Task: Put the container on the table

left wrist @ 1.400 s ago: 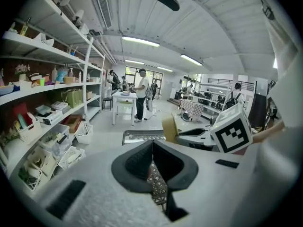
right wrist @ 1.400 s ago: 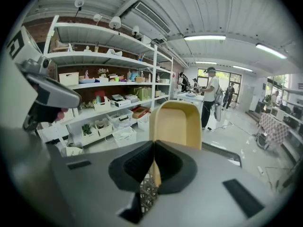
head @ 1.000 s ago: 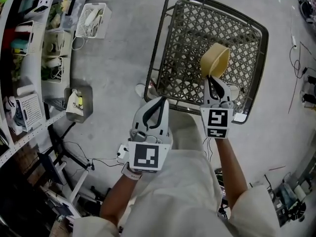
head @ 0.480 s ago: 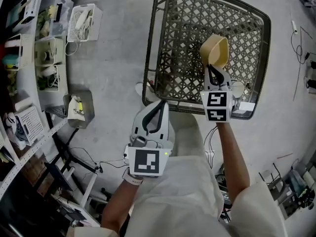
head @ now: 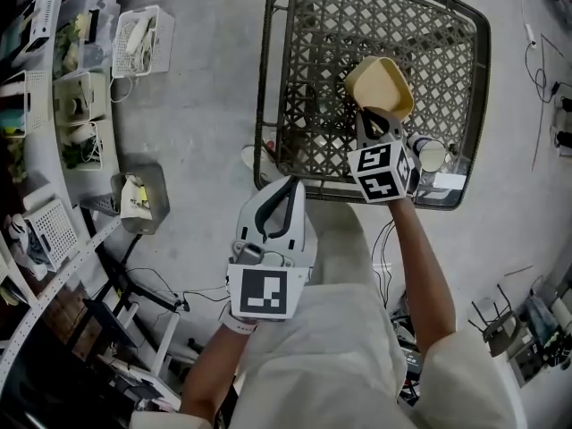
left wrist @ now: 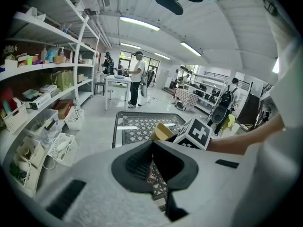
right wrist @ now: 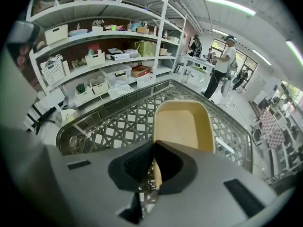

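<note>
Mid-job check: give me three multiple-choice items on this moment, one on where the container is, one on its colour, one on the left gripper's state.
1. The container is: A) on the floor B) held over the wire basket C) on a shelf.
2. Its colour is: A) pale yellow B) blue C) red.
3. The left gripper is: A) shut on the container B) wide open C) shut, empty.
Answers: B, the right gripper clamps the container's rim over the mesh; A, the head view and the right gripper view both show pale yellow; C, its jaws meet with nothing between.
</note>
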The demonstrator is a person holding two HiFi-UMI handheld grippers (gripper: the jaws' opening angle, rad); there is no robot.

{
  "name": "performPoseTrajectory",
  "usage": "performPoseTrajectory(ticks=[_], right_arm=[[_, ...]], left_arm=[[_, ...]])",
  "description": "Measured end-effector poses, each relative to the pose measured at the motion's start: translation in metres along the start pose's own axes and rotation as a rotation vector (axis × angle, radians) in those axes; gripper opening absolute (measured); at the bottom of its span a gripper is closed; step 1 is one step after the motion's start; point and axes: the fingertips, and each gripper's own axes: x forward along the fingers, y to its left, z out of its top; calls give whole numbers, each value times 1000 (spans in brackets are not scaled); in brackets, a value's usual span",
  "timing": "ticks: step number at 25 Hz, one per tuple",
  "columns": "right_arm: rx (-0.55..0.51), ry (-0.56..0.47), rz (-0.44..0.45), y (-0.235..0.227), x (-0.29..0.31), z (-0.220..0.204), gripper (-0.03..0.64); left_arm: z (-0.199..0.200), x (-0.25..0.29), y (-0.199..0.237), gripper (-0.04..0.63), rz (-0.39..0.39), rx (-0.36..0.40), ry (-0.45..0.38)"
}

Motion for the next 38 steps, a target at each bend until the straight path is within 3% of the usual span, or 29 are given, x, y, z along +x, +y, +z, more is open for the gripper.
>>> performPoseTrajectory(ticks=[7,15,22,38], right_arm=[[-19,53,38,3,16,-12,49],[31,18,43,4,13,-11,51],[169,-61,73,4,-3,-5,49],[229,-265,44,-18,-119,39,21]], left_arm=[[-5,0,6,26,11,-9,4],[-4,-2,11,26,27,-5,6],[8,-4,1,26,24,37,-13],[72,-40,-28,26,33,95,-122]])
